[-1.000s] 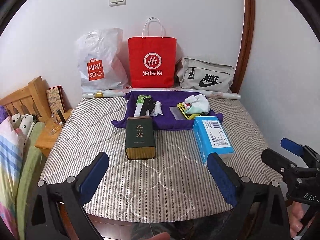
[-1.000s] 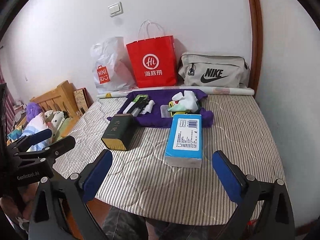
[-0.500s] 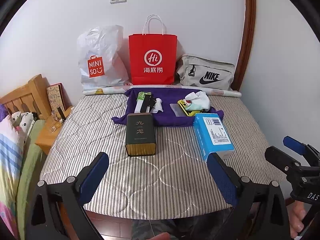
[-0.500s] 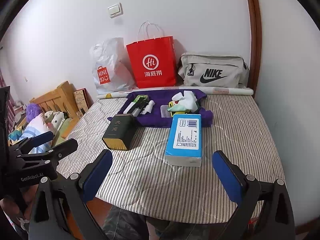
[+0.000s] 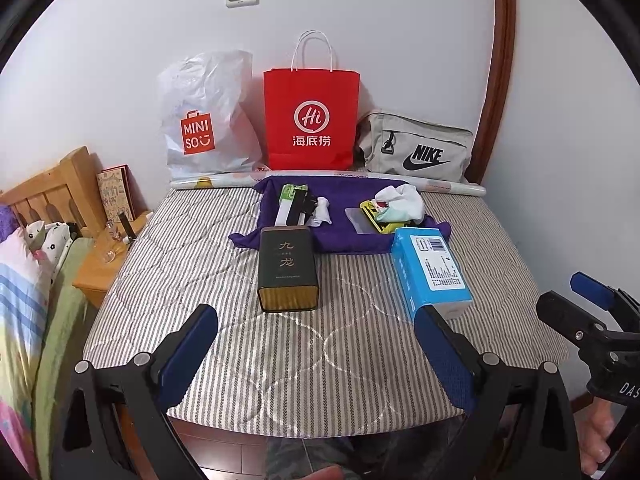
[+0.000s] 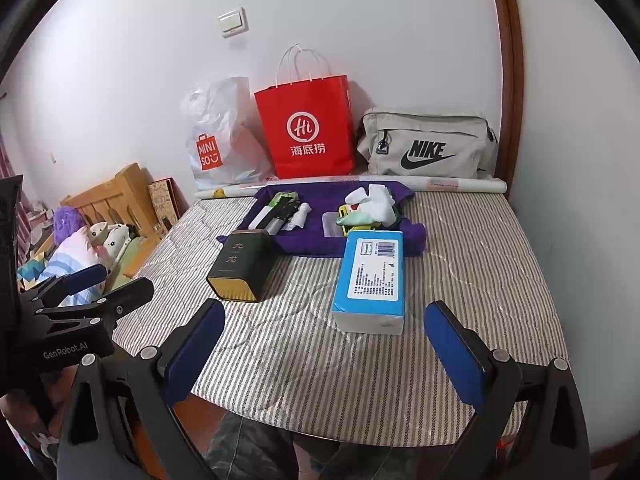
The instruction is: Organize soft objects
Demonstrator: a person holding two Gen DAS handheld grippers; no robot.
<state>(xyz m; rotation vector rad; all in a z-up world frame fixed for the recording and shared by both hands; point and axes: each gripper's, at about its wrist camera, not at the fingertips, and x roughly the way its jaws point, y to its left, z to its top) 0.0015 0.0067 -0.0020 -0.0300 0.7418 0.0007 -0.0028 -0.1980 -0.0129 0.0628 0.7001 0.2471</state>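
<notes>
A purple cloth (image 5: pixel 340 236) (image 6: pixel 308 240) lies on the striped table at the back, with small packets (image 5: pixel 294 208) and a white crumpled cloth (image 5: pixel 402 202) (image 6: pixel 374 200) on it. A dark green tin (image 5: pixel 287 270) (image 6: pixel 240 266) and a blue tissue pack (image 5: pixel 430 270) (image 6: pixel 372 276) lie in front of it. My left gripper (image 5: pixel 316 356) is open and empty above the table's near edge. My right gripper (image 6: pixel 326 348) is open and empty, just short of the tissue pack.
A white Miniso bag (image 5: pixel 204 120), a red paper bag (image 5: pixel 311 120) and a grey Nike bag (image 5: pixel 416 148) stand against the back wall behind a paper roll (image 5: pixel 216 182). A wooden bed frame (image 5: pixel 52 192) and bedding are at the left. A wall is close on the right.
Both grippers have drawn back and risen slightly, so the table shows a little farther off. Nothing on the table has moved.
</notes>
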